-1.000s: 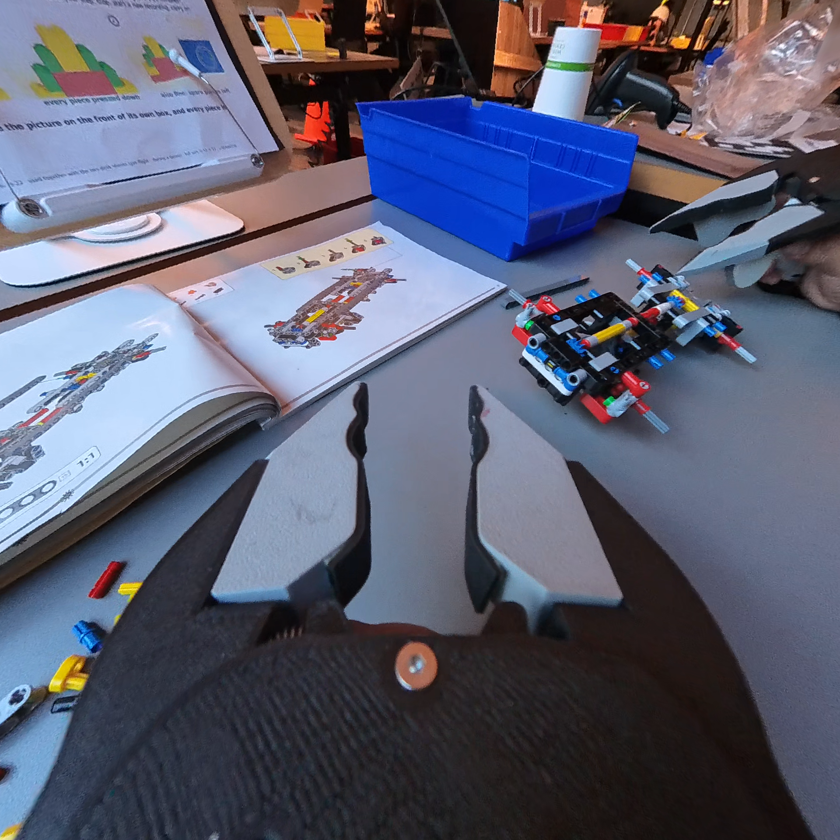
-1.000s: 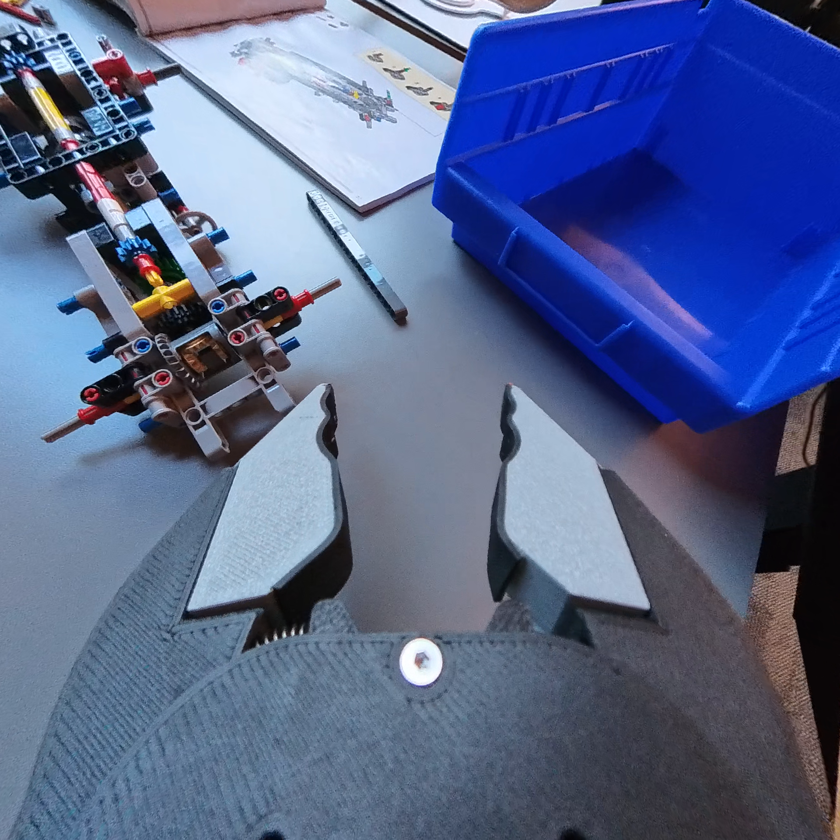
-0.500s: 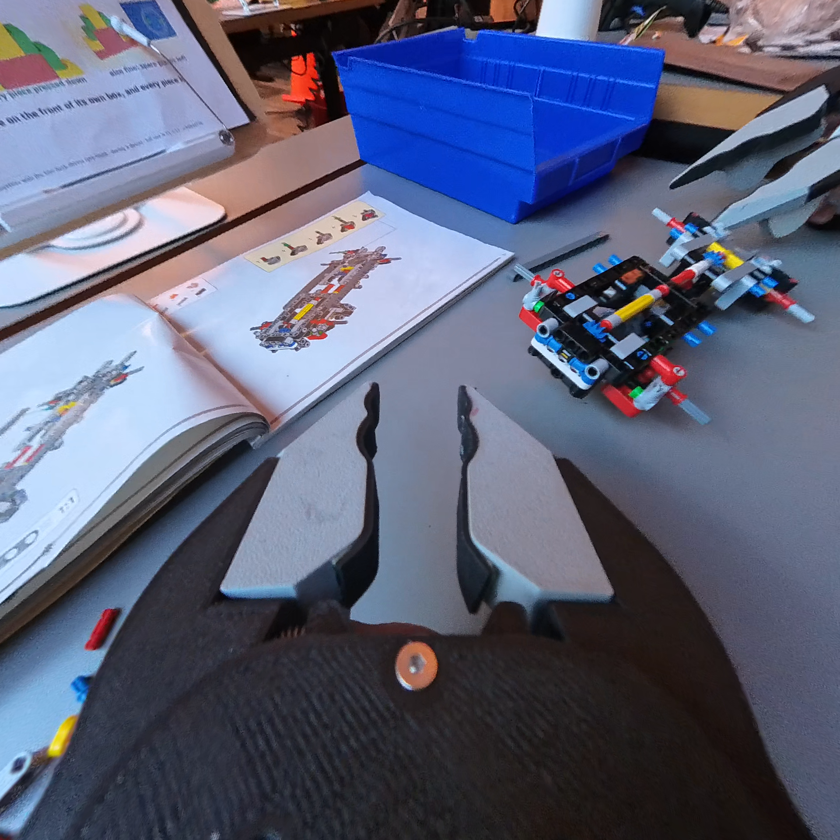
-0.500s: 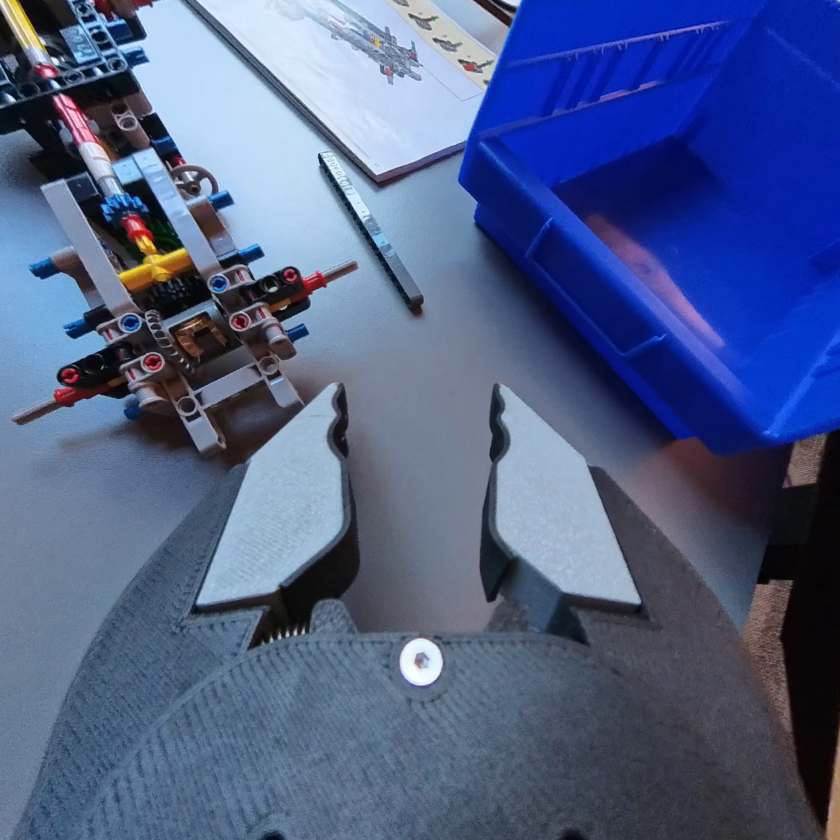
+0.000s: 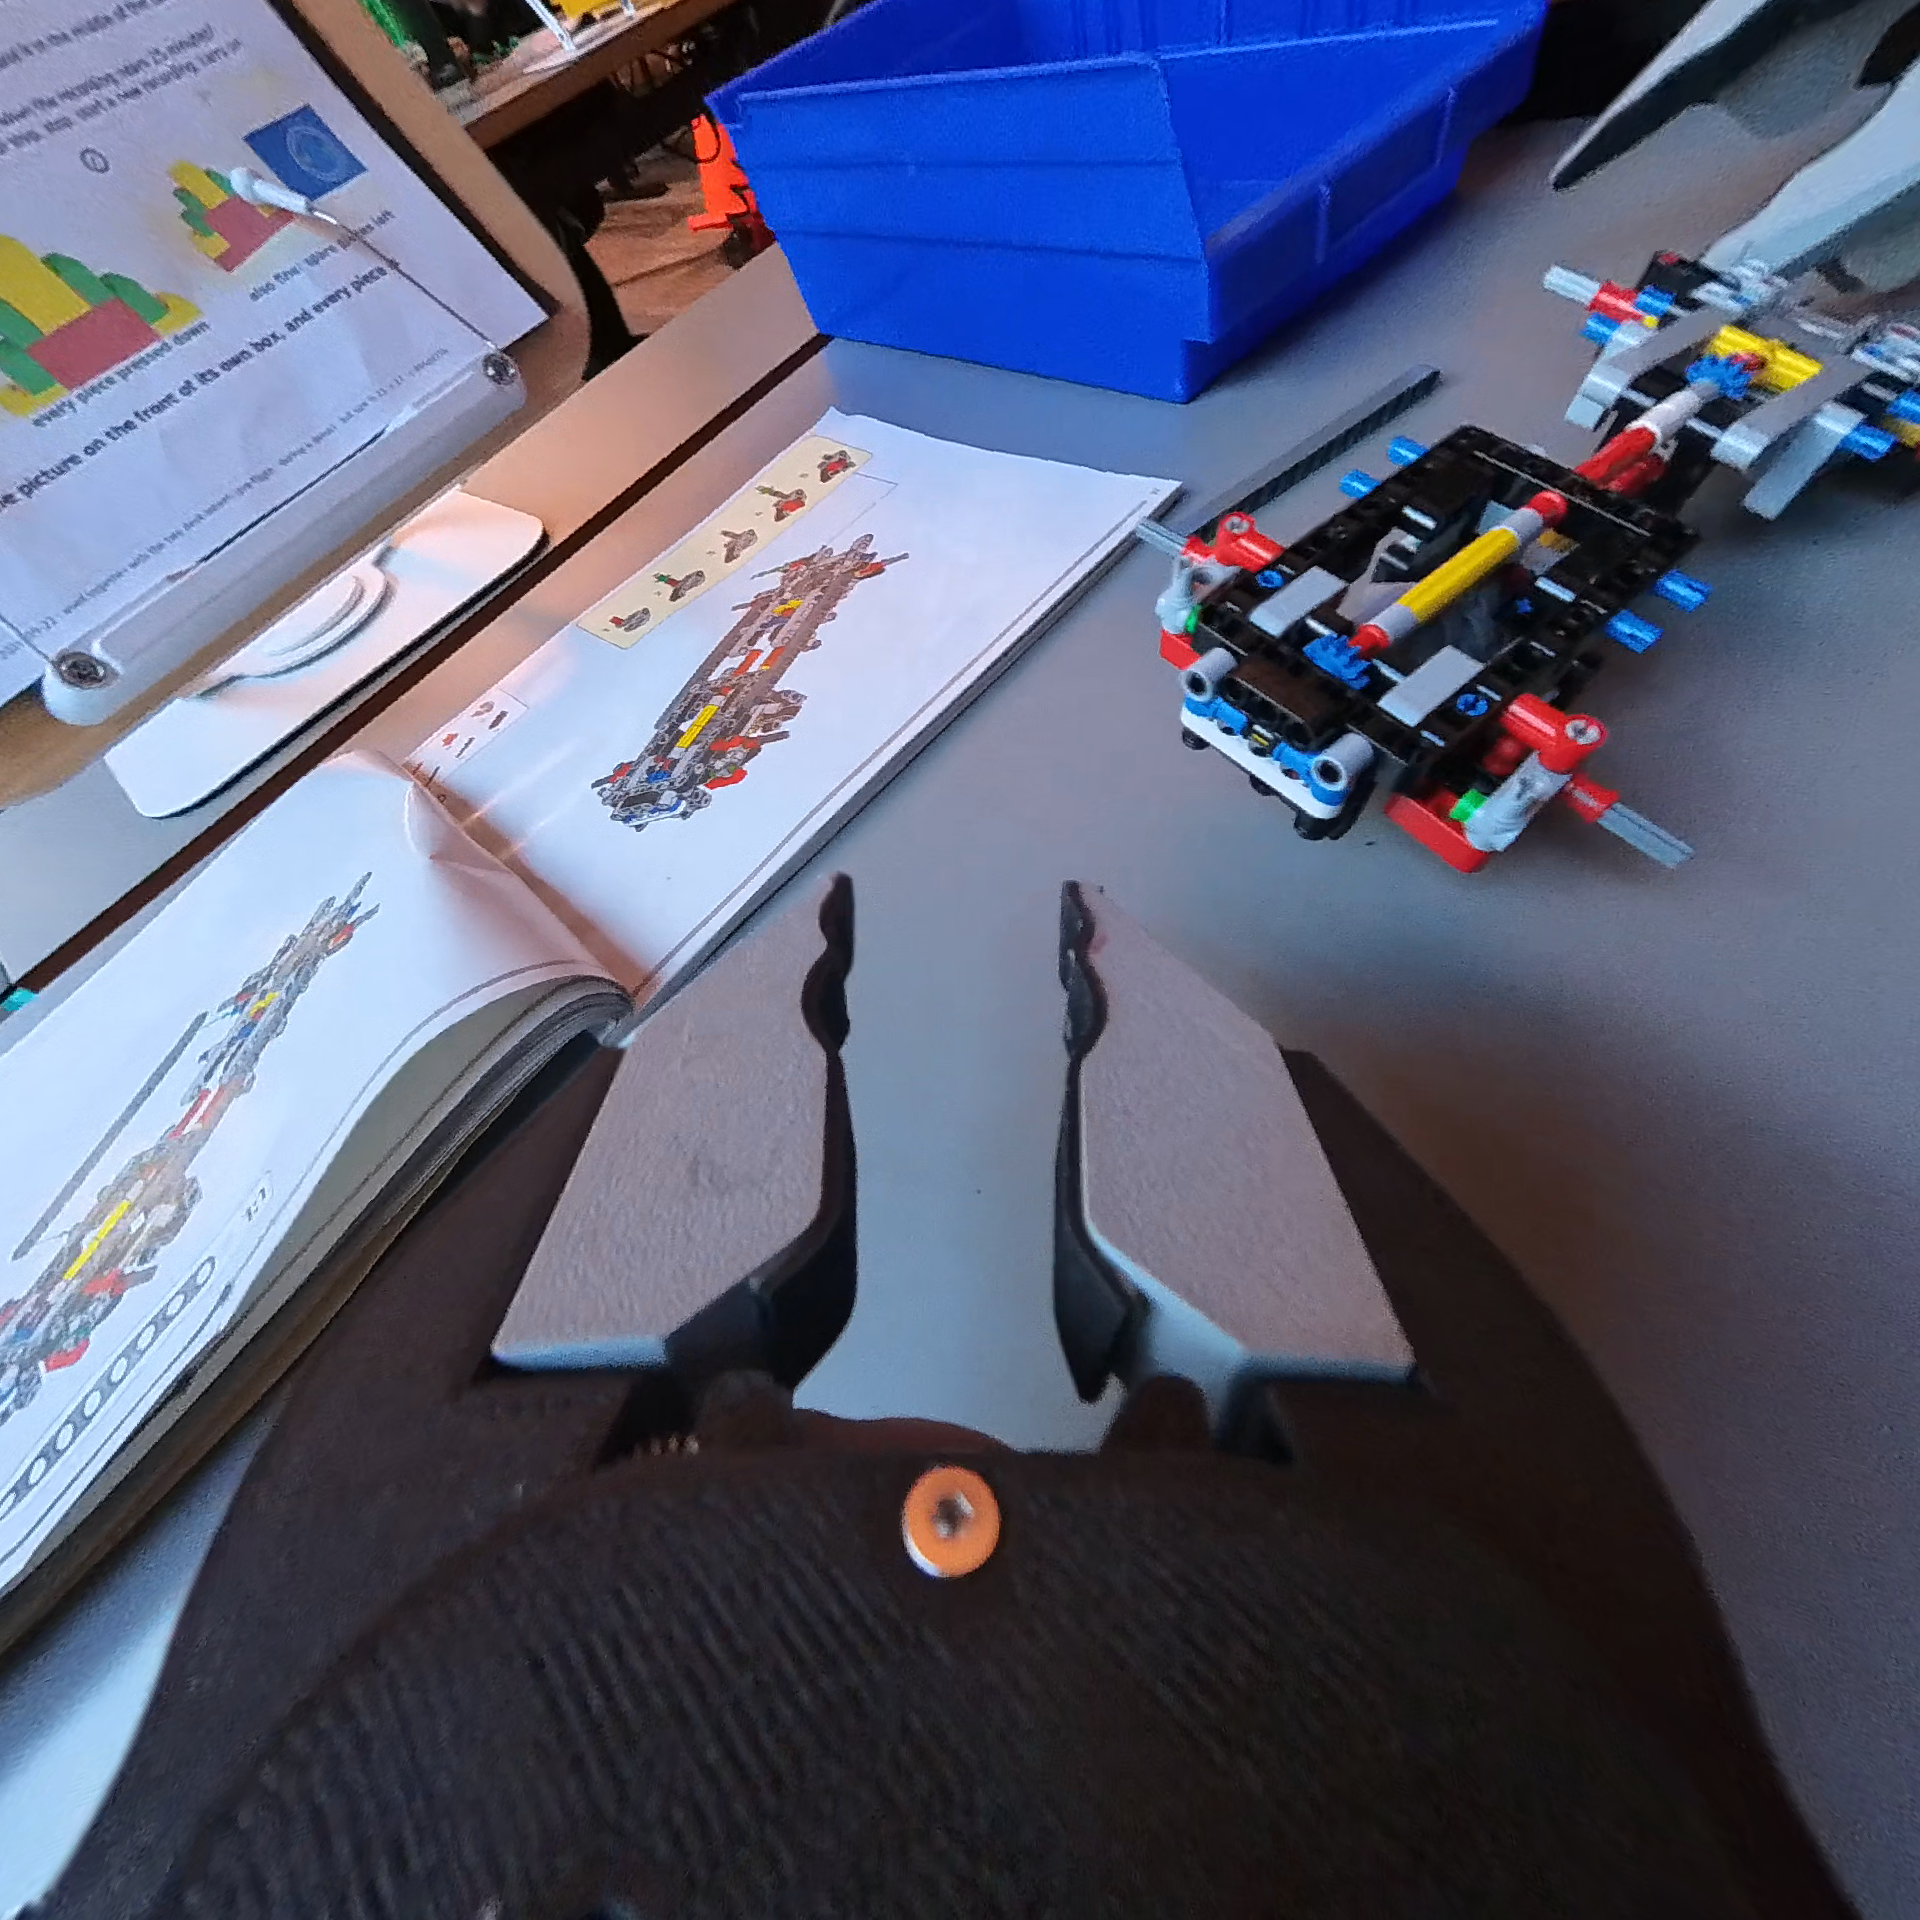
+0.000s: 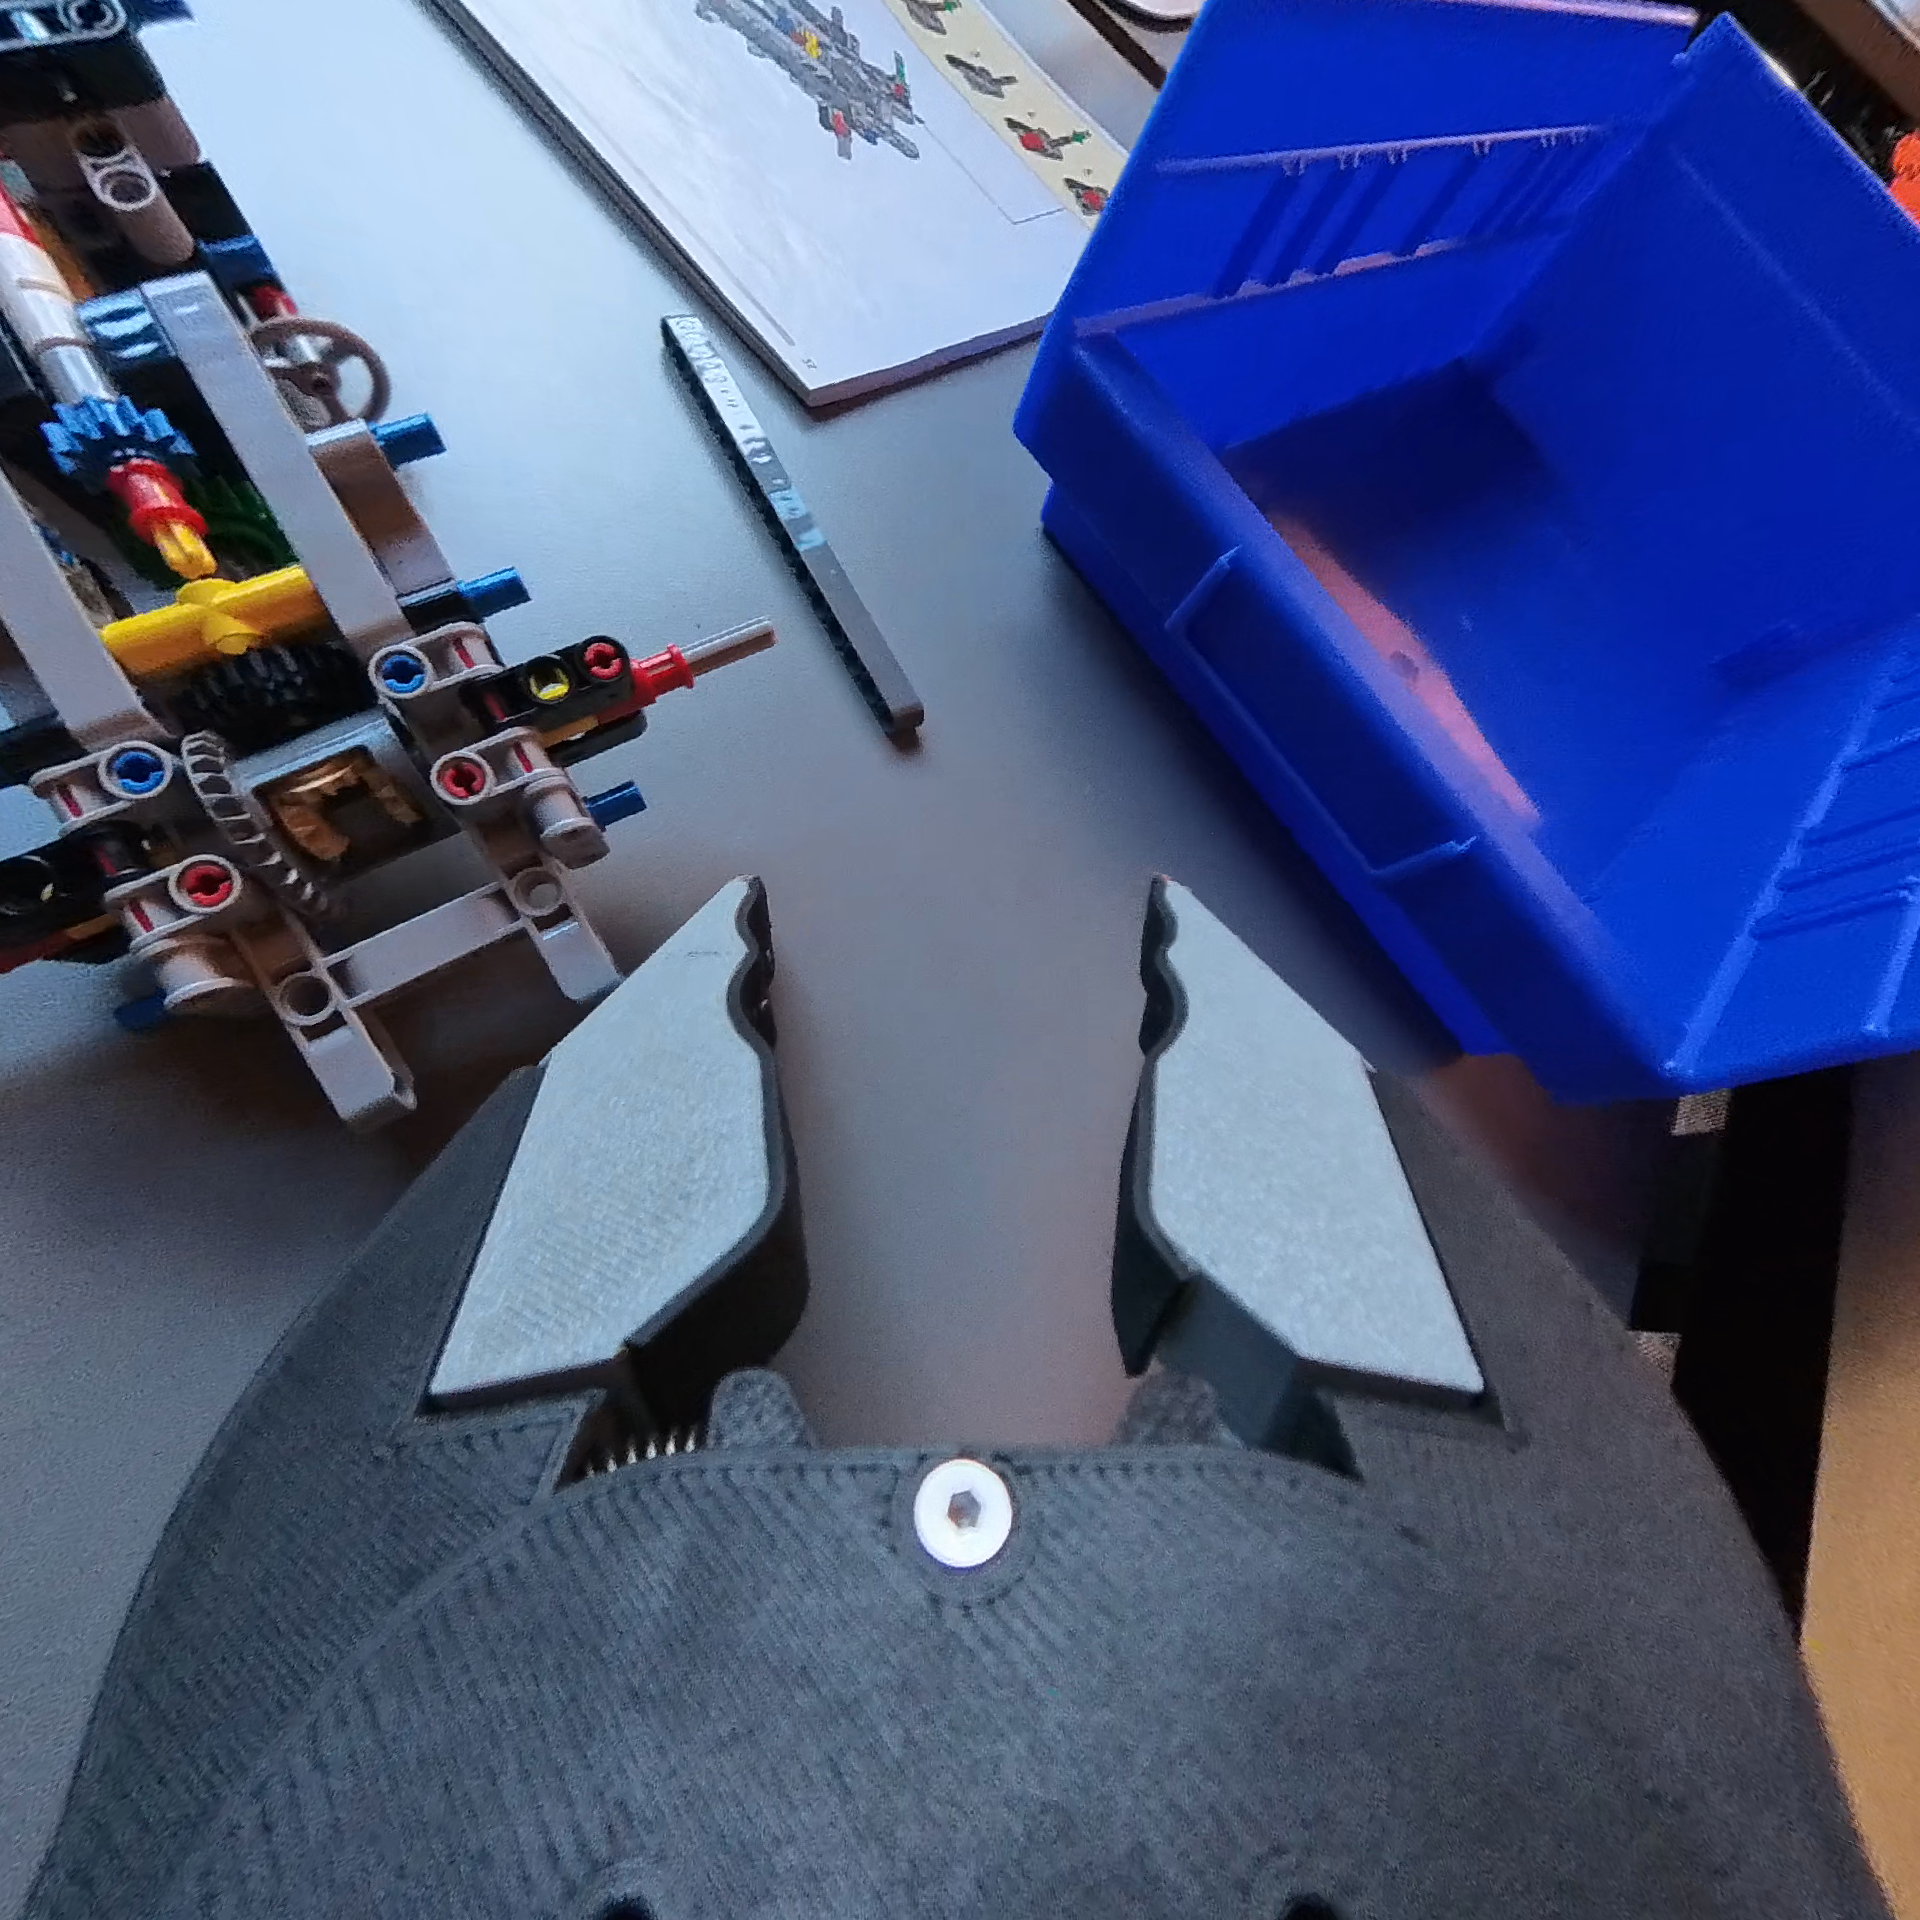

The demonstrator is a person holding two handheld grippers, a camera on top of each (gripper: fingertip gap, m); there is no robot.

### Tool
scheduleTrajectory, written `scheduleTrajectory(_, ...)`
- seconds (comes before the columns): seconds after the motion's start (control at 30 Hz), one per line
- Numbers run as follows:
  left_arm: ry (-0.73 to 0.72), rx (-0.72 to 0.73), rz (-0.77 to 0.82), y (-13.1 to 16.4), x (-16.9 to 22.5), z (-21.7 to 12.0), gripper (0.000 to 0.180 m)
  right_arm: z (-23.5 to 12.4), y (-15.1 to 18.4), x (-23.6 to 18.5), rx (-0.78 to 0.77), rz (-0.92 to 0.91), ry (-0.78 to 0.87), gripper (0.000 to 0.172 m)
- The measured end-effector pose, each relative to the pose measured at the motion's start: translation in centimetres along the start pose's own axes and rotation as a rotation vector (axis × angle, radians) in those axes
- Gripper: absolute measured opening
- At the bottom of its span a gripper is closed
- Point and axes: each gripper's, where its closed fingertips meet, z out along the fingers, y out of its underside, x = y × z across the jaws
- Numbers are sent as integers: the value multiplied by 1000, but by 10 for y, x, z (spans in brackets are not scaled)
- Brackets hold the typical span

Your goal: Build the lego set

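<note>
While its fingers stand apart over bare grey surface (image 5: 1351, 1039), the left hand-held gripper (image 5: 951, 904) hovers beside the open white instruction booklet (image 5: 831, 644). The right hand-held gripper (image 6: 951, 904), parted wider and holding nothing, sits between the multicoloured plastic brick chassis (image 6: 260, 727) and the blue plastic bin (image 6: 1507, 623), near a loose dark-grey beam (image 6: 790, 520).

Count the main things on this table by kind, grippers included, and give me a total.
Grippers: 2 (left, right)
Blue bin: 1
Brick model: 1
Loose dark beam: 1
Open booklet: 1
Total: 6
</note>
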Motion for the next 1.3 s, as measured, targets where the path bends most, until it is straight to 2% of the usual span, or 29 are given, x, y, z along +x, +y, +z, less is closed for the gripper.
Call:
scheduleTrajectory(0.2,-10,4,-70,2,-7,-6,35,0,0,2,-2,7,12,69)
scheduleTrajectory(0.33,-26,-2,-79,4,-8,-8,34,0,-1,5,5,3,35,60)
scheduleTrajectory(0.5,7,-9,-108,5,-8,-6,35,5,-27,-2,67,10,-66,42)
scheduleTrajectory(0.63,53,-55,-160,12,-7,-1,36,23,-51,-12,20,-120,-188,5)
scheduleTrajectory(0.67,68,-60,-175,12,-7,-1,37,29,-52,-17,-19,-146,-254,8)
scheduleTrajectory(0.73,96,-62,-216,13,-7,0,36,43,-48,-22,-111,-197,-342,24)
scheduleTrajectory(0.8,112,-62,-263,13,-10,0,36,55,-42,-21,-166,-244,-390,30)
scheduleTrajectory(0.87,113,-70,-286,15,-15,2,36,63,-37,-21,-191,-264,-430,28)
scheduleTrajectory(1.0,106,-128,-246,16,-21,15,36,61,-34,-32,-167,-237,-569,12)
scheduleTrajectory(1.03,113,-139,-225,13,-21,20,36,59,-33,-34,-164,-222,-596,6)
scheduleTrajectory(1.13,132,-134,-145,-11,-22,38,36,60,-32,-32,-171,-222,-590,5)
scheduleTrajectory(1.2,153,-105,-89,-37,-20,50,36,61,-36,-25,-153,-250,-526,5)
scheduleTrajectory(1.3,230,-74,9,-78,-8,68,35,52,-59,-23,-47,-229,-499,5)
